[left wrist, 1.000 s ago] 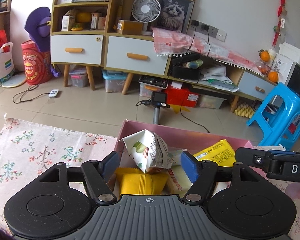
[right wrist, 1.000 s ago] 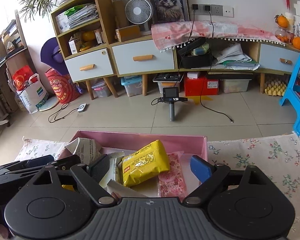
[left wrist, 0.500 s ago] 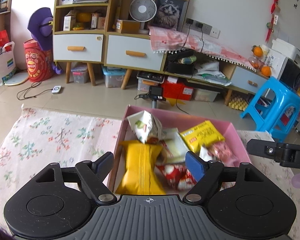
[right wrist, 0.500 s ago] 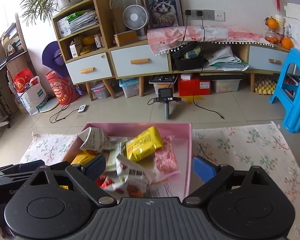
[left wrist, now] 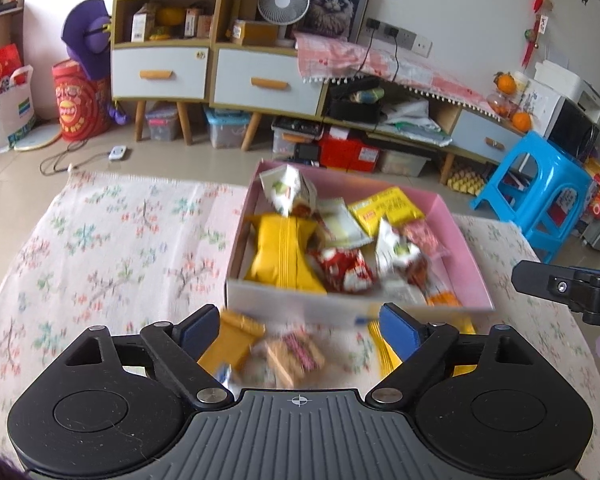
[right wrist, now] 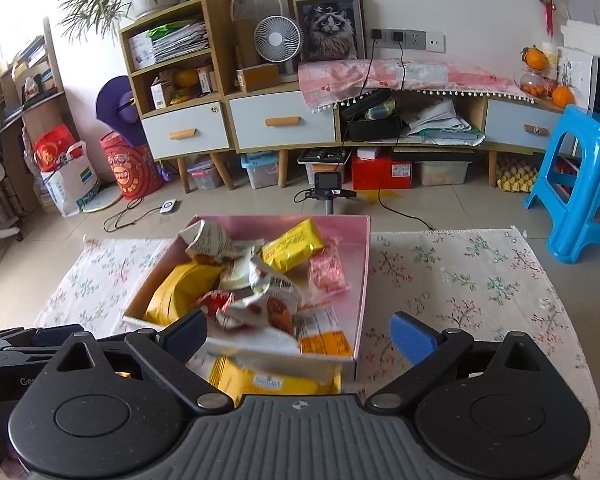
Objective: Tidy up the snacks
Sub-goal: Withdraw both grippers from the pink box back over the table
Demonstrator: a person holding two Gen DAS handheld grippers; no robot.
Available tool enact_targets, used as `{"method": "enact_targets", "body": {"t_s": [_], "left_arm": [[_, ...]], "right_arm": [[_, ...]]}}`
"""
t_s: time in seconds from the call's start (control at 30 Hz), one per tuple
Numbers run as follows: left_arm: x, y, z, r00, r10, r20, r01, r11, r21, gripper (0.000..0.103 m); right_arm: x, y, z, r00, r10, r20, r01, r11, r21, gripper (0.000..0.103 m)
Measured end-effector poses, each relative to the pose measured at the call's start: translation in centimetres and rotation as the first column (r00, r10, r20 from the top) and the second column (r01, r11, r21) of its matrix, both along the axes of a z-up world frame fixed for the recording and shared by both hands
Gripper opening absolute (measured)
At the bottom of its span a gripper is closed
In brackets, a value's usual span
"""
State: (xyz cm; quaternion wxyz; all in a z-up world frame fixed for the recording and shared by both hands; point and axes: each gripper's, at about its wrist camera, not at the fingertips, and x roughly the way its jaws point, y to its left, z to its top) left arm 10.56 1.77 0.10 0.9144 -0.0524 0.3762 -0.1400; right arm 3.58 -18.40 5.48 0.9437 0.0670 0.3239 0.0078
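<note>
Snacks are mostly packed in the pink box (left wrist: 466, 240) that sits on the flowered cloth (left wrist: 112, 248) over the table. Much of the job looks done, since the box is nearly full.

Inside it, a big yellow bag (left wrist: 282, 254) is seen on the left, with a white crumpled packet (left wrist: 288, 190) behind it. A flat yellow packet (right wrist: 294, 245) lies at the back, and a pink packet (right wrist: 327, 271) rests beside it. A red and white packet (left wrist: 344, 268) is found in the middle.

Some snacks are left outside, just in front of the box. An orange packet (left wrist: 236, 340) and a small biscuit pack (left wrist: 296, 356) are seen there, blurred. A yellow packet (right wrist: 260, 380) lies against the near wall of the box. These most likely need to be put in.

The left gripper (left wrist: 300, 326) is empty, and its jaws are opening wide over the loose snacks. The right gripper (right wrist: 300, 334) is empty too, and its jaws are opening across the near corner of the box. Nothing is pinched by either one.
</note>
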Motion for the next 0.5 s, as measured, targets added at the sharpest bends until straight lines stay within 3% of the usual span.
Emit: {"method": "enact_targets", "body": {"t_s": [0.27, 0.4, 0.5], "left_arm": [[-3.7, 1.3, -0.1, 0.999, -0.029, -0.023, 0.029, 1.0, 0.002, 0.094], [-4.6, 2.5, -0.1, 0.999, -0.023, -0.031, 0.023, 0.999, -0.024, 0.095], [-5.1, 3.0, -0.1, 0.999, -0.041, -0.01, 0.041, 0.999, 0.0, 0.095]], "right_arm": [[-2.7, 1.0, -0.6, 0.999, 0.052, -0.018, -0.051, 0.999, 0.013, 0.091], [-3.9, 0.7, -0.9, 0.999, 0.044, -0.018, -0.043, 0.998, 0.036, 0.092], [-4.9, 0.5, -1.5, 0.999, 0.03, -0.022, -0.03, 0.999, 0.024, 0.093]]}}
